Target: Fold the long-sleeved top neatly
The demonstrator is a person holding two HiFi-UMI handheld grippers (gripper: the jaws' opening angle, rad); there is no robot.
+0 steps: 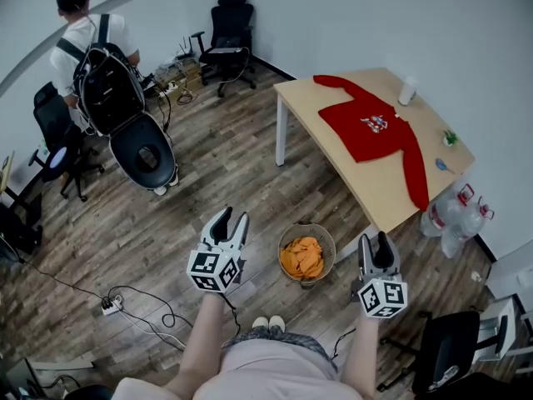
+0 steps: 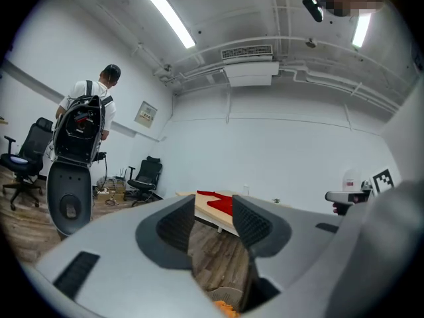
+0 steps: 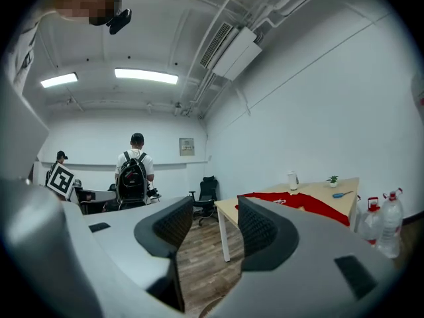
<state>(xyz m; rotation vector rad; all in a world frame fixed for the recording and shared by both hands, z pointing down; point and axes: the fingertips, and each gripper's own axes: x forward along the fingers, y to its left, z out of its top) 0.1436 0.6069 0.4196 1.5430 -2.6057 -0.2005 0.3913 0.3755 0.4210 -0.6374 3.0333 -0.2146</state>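
A red long-sleeved top lies spread flat on the light wooden table at the upper right, with both sleeves stretched out. It also shows far off in the left gripper view as the red top, and in the right gripper view as the top. My left gripper and right gripper hover over the wooden floor, well short of the table. Each points level toward the room. The left gripper and the right gripper both stand open with nothing between the jaws.
A round basket with orange cloth stands on the floor between my grippers. A person with a backpack stands at the far left. Office chairs, water bottles beside the table, a white bottle and floor cables are around.
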